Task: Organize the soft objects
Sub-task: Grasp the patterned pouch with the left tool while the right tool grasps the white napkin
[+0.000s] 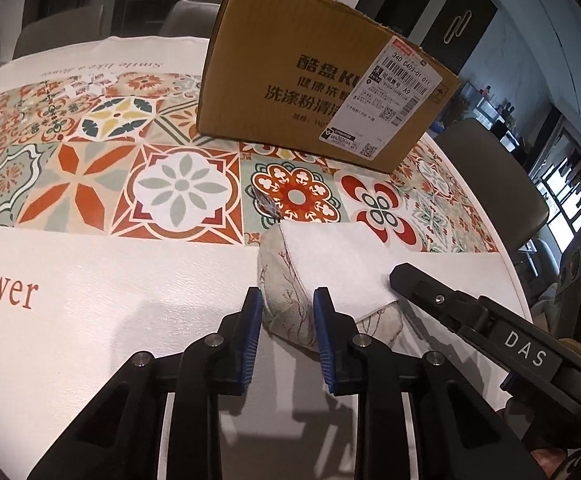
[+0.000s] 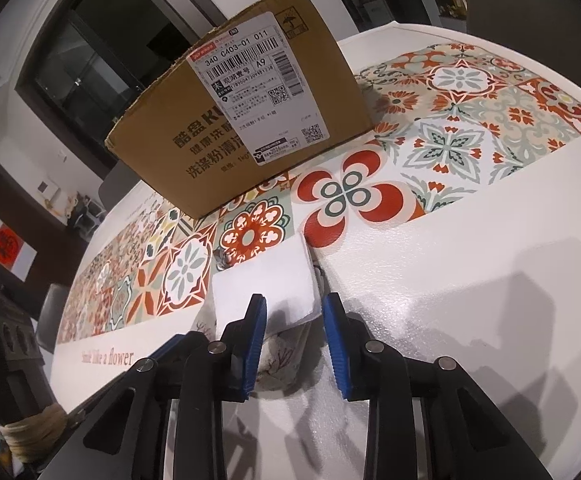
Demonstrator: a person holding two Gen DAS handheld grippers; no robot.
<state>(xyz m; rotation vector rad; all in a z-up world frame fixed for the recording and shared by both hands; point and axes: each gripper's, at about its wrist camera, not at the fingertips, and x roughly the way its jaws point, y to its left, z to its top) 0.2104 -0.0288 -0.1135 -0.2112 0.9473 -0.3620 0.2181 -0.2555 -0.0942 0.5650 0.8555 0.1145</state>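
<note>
Your left gripper (image 1: pixel 286 300) stands open around the tissue pack (image 1: pixel 290 280) at lower centre, a white tissue (image 1: pixel 330 264) on top. Your right gripper (image 2: pixel 294 306) (also open) straddles it. The cardboard box (image 1: pixel 314 92) sits above.

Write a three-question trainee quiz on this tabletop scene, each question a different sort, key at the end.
1. True or false: the cardboard box stands on the patterned tablecloth.
2. Which lies on top: A) white folded cloth B) branch-print pouch?
3. Fill in: the left claw straddles the ____.

Key: 1 true. 2 A. 3 pouch; the right claw is open at the cloth's near edge.
</note>
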